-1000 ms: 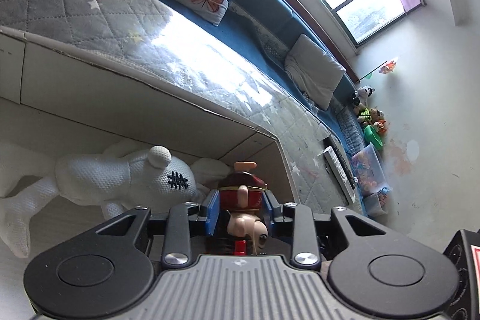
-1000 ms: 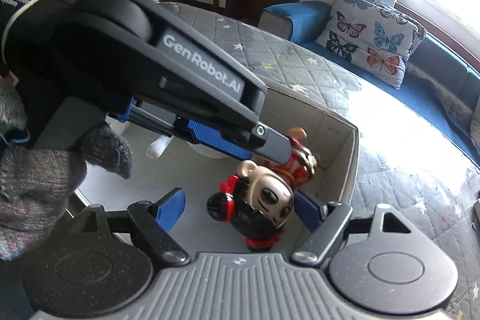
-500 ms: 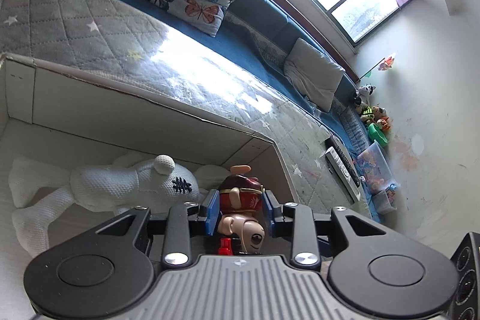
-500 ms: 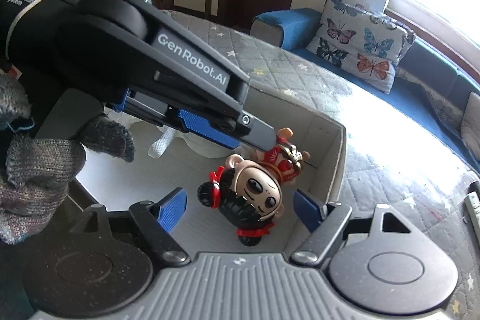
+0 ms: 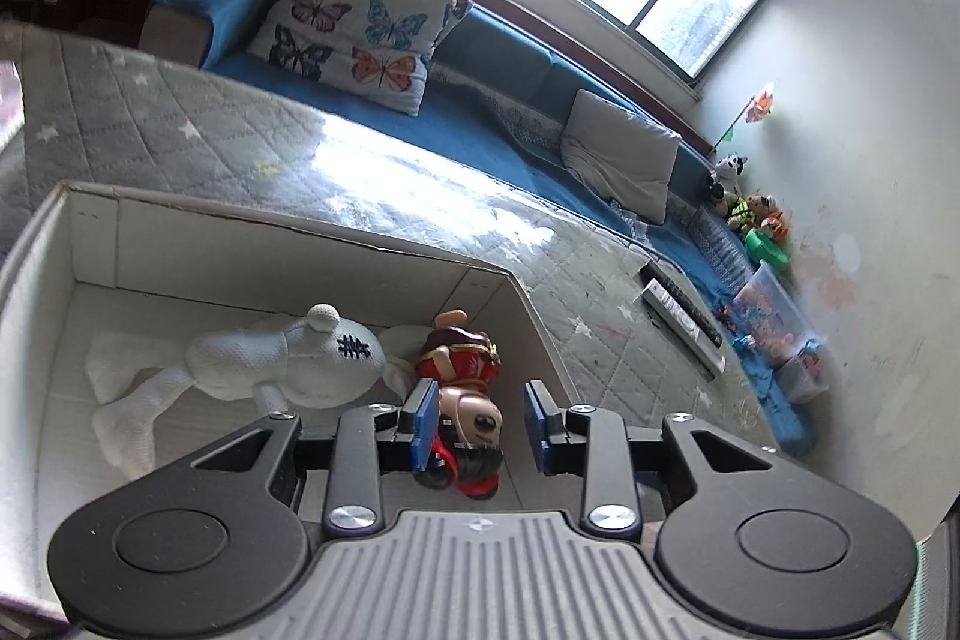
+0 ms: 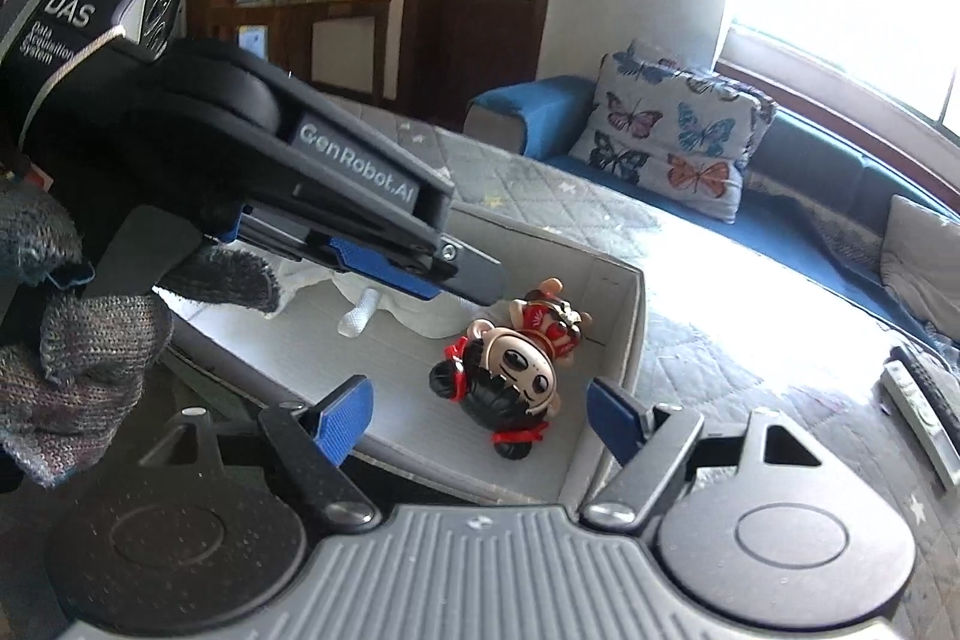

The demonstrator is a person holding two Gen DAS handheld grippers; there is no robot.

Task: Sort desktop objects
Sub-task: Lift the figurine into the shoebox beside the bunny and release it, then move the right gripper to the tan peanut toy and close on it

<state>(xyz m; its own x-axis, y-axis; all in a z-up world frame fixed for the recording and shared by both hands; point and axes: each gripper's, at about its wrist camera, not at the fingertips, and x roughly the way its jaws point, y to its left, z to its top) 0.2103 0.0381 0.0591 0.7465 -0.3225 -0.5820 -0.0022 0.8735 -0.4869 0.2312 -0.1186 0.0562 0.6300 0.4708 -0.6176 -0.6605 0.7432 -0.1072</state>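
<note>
A white cardboard box (image 5: 270, 232) (image 6: 627, 316) holds a white knitted bear (image 5: 288, 364), a red-robed figurine (image 5: 459, 361) (image 6: 549, 319) and a black-haired big-headed figurine (image 5: 474, 451) (image 6: 510, 388), both lying down in the box's corner. My left gripper (image 5: 483, 424) (image 6: 474, 277) hovers above the figurines, open, its blue pads clear of them. My right gripper (image 6: 480, 418) is open wide over the box's near edge, with the black-haired figurine showing below between its fingers, untouched.
The box stands on a grey quilted star-pattern cover (image 5: 420, 172). Two remote controls (image 5: 678, 310) (image 6: 918, 400) lie to its right. A blue sofa with a butterfly pillow (image 5: 360, 34) runs behind. A gloved hand (image 6: 60, 358) holds the left gripper.
Both grippers have drawn back and upward from the box. The left gripper's fingers, earlier down around the red-robed figurine, now hang above it; both figurines stay lying in the corner.
</note>
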